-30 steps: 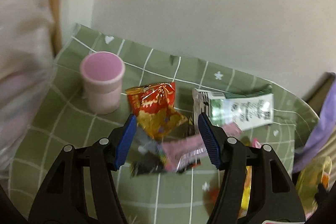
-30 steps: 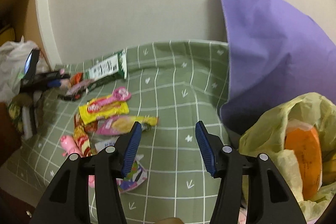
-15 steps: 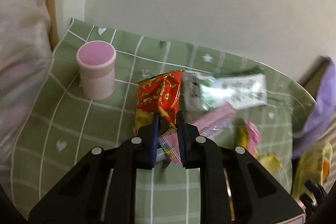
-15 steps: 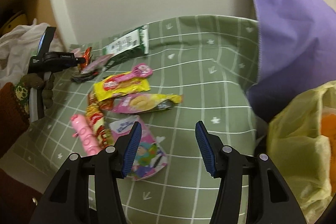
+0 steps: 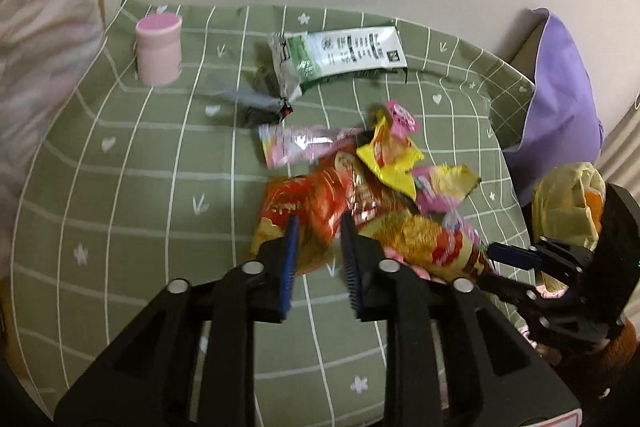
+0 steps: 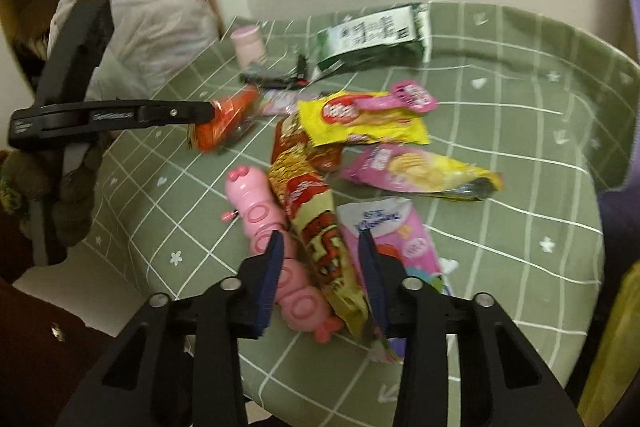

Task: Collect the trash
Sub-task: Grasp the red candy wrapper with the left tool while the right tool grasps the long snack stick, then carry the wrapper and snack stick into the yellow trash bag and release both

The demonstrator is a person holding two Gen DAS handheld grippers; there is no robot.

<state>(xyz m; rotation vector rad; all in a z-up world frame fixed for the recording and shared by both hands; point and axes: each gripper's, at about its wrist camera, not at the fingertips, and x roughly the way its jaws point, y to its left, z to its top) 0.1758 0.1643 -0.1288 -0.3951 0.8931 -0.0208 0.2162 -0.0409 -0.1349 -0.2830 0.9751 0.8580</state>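
Left wrist view: left gripper nearly closed, pinching the red snack wrapper above the green checked cloth, beside the wrapper pile. Right wrist view: right gripper half open, straddling the long red-gold wrapper; pink toy just beside, nothing gripped

pink wrapper: lower end hidden behind right tongs | print blurred

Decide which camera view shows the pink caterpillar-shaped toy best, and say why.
The right wrist view: the pink toy lies almost whole beside the long snack packet. In the left wrist view it is nearly hidden behind the left gripper.
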